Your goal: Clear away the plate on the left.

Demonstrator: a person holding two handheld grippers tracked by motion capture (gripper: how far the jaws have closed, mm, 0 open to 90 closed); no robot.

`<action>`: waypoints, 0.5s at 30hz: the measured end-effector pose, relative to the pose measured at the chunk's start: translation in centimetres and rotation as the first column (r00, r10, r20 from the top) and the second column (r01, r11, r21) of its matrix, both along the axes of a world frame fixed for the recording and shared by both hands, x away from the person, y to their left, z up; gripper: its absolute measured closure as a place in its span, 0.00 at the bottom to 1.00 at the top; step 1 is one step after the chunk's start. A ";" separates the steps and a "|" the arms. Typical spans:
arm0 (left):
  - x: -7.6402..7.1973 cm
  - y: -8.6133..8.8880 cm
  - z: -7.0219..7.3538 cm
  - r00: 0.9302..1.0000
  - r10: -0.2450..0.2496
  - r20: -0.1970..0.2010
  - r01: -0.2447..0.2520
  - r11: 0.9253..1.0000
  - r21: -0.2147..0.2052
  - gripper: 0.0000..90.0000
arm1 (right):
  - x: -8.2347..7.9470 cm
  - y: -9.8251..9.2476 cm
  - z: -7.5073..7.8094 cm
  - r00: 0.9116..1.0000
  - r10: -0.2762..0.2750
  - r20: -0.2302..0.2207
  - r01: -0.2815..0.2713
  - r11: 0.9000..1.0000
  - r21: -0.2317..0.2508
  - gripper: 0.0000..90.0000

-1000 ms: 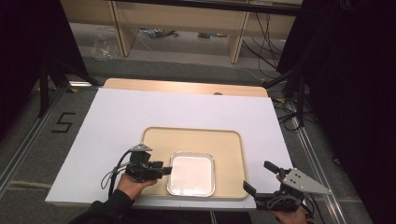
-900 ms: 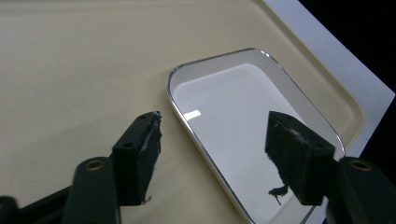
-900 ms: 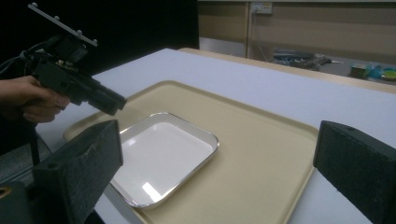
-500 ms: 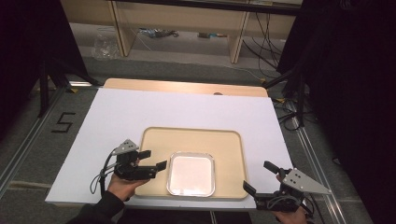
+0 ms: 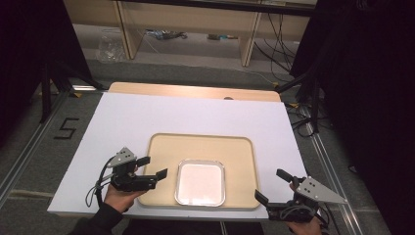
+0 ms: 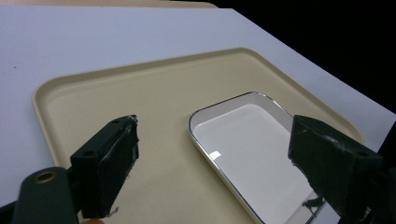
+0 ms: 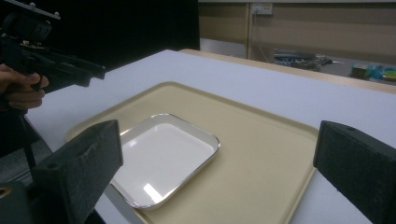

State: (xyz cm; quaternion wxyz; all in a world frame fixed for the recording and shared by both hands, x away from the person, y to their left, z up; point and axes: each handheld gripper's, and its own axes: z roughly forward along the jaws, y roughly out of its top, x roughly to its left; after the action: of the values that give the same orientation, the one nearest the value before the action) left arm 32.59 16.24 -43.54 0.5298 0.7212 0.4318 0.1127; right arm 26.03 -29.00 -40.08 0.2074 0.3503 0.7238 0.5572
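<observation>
High view: a beige tray (image 5: 205,147) lies in the lower middle of the frame on the white table (image 5: 161,115), and a shallow white dish with a bright metal rim (image 5: 200,181) sits on the tray's near half; the left gripper (image 5: 155,169) is at the lower left, jaws apart, their tips over the tray's left edge and short of the dish; the right gripper (image 5: 272,186) is at the lower right corner, off the tray, jaws also apart and holding nothing.

Left gripper view: the two black jaws rise from the bottom corners, wide open, with the tray (image 6: 154,88) across the middle and the dish (image 6: 252,140) at centre right, nearer the right-hand jaw than the left; the risk here, as I judge it, is a lopsided approach — one jaw would meet the thin rim first and shove the dish across the smooth tray; the rim is low and glossy, so a shallow bite could slip off.

Right gripper view: its own jaws stand far apart at the lower corners; the dish (image 7: 163,156) lies at lower centre on the tray (image 7: 261,149), and the left gripper (image 7: 70,72) with its hand (image 7: 18,88) shows at the upper left; if both grippers close in on the dish at once they could knock together — or tip it.
</observation>
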 end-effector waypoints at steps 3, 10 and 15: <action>-0.2 0.2 0.1 1.000 -0.009 0.020 0.009 1.000 0.003 0.17 | 0.0 0.0 0.0 1.000 0.000 -0.001 0.000 1.000 0.000 0.02; -0.6 0.4 0.2 1.000 -0.006 0.029 0.006 1.000 -0.003 0.17 | 0.0 0.0 0.0 1.000 0.002 -0.002 -0.002 1.000 0.000 0.02; -0.8 0.6 0.2 0.999 0.002 0.033 -0.002 1.000 -0.012 0.17 | 0.0 0.0 0.0 1.000 0.005 0.000 -0.005 1.000 -0.001 0.02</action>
State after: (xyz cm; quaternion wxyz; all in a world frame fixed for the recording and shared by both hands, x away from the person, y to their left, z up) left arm 31.81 16.83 -43.33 0.5409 0.7157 0.4245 0.1224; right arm 26.02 -28.98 -40.08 0.2063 0.3484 0.7249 0.5572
